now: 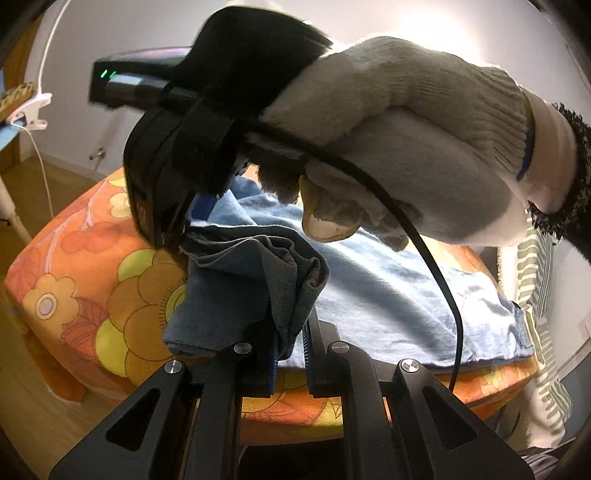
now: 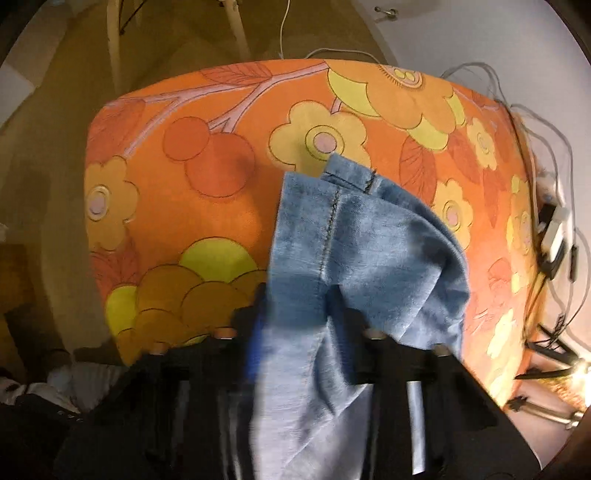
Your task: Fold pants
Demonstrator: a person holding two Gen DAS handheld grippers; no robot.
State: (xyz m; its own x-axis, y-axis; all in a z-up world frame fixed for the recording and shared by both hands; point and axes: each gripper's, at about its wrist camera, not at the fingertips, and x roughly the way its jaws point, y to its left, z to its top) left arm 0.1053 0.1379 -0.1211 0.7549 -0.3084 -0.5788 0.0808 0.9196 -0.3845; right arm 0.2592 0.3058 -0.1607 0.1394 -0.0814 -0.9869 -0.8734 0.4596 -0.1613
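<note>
Gripping a bunched fold of the pants (image 1: 258, 284), the left gripper (image 1: 290, 347) has its jaws drawn narrow, the dark blue-grey cloth pinched between the blue-edged pads and spilling out to the left above them. Just beyond that fold, in the left wrist view, the right gripper (image 1: 177, 206) hangs with its nose down onto the same garment, carried by a hand in a pale knitted glove (image 1: 406, 147) with a black cable looping down from it. Seen from its own camera, the right gripper (image 2: 295, 317) has a hem end of light blue denim (image 2: 354, 251) lying between its fingers, a stitched seam running up the middle of the cloth; the picture is smeared there, so whether the pads actually press on the fabric cannot be told. The rest of the pants lie spread flat, pale blue, across a cushioned surface covered in an orange flowered cloth (image 1: 92, 266) (image 2: 207, 177). Past its far edge are a wooden floor (image 2: 177, 40), white furniture legs (image 2: 236, 29), and a tangle of cables (image 2: 554, 206) along the wall at the right.
</note>
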